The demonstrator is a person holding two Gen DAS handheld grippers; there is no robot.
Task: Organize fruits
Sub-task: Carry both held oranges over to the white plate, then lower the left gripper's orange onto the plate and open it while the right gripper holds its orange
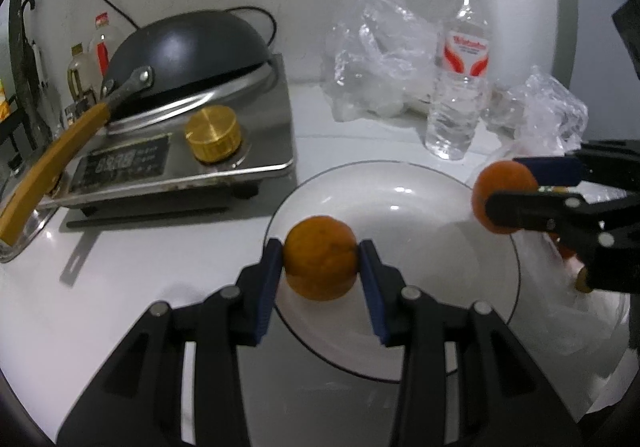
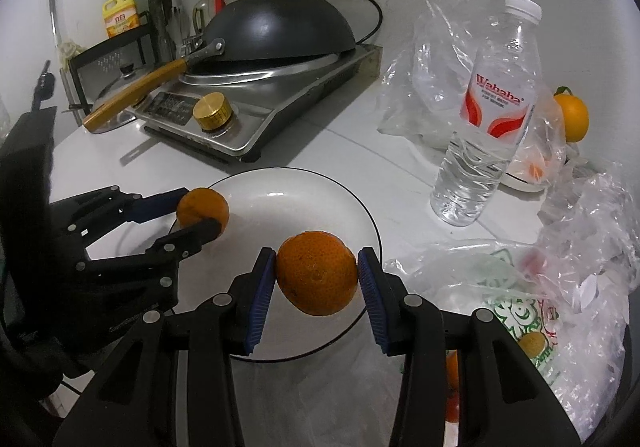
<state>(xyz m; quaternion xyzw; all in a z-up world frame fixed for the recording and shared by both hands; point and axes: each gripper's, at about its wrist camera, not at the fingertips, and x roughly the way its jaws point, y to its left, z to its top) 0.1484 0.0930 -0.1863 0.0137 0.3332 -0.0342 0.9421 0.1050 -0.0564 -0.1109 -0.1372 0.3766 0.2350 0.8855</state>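
Blue-padded right gripper (image 2: pixel 317 274) pinches an orange (image 2: pixel 317 273) over the white plate (image 2: pixel 280 183); left gripper (image 1: pixel 320 265) clamps a smaller orange (image 1: pixel 320 263) above the same plate (both fruits sit squarely between pads). Behind, the bottle (image 2: pixel 486 115) reads "Wahaha".

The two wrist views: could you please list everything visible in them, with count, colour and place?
oranges: two held over the plate, one per gripper; a third behind the bottle
plate: one, white, dark-rimmed, counter centre
water bottle: one, clear, red label, right of plate
plastic bags: several, clear, right side
wok: one, black, upside down on cooker
induction cooker: one, steel, brass knob, rear left
yellow jug: one, far left shelf
left gripper: black, blue pads, clamping an orange
right gripper: same, clamping an orange
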